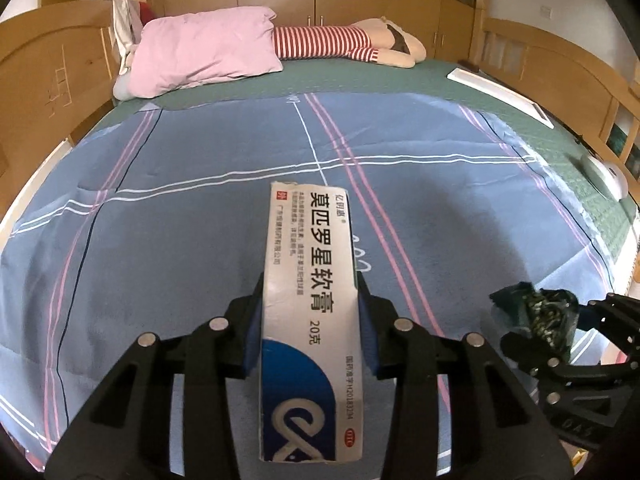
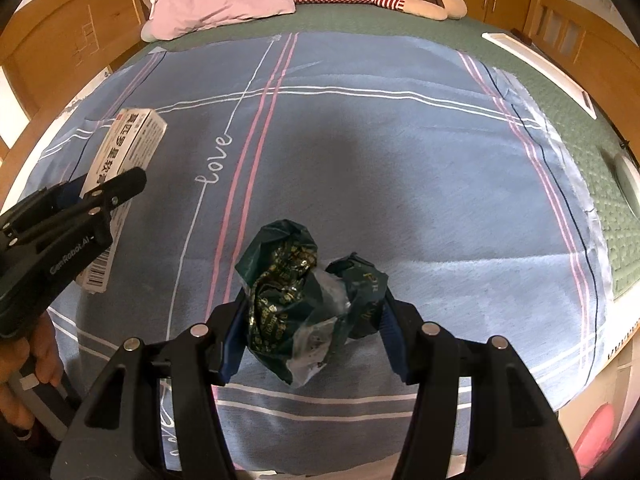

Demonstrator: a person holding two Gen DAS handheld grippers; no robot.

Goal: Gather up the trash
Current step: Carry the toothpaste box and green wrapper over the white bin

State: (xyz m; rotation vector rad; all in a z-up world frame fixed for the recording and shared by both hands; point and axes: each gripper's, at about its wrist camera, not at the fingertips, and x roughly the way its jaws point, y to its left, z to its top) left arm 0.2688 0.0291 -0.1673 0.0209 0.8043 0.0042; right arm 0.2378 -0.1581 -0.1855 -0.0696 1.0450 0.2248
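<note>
My left gripper (image 1: 310, 328) is shut on a long white and blue ointment box (image 1: 310, 300) and holds it above the blue blanket (image 1: 180, 260); the box (image 2: 128, 148) and the gripper (image 2: 100, 196) also show at the left of the right wrist view. My right gripper (image 2: 312, 320) is shut on a crumpled dark green wrapper (image 2: 296, 300) with gold print, held above the blanket (image 2: 400, 180). In the left wrist view the right gripper (image 1: 560, 332) and its wrapper (image 1: 536, 312) are at the lower right.
A pink pillow (image 1: 204, 52) and a plush doll in a red striped top (image 1: 348, 42) lie at the head of the bed. A white flat object (image 1: 500, 92) and a round white item (image 1: 608, 176) lie on the green cover at the right. Wooden bed frames (image 1: 48, 68) flank both sides.
</note>
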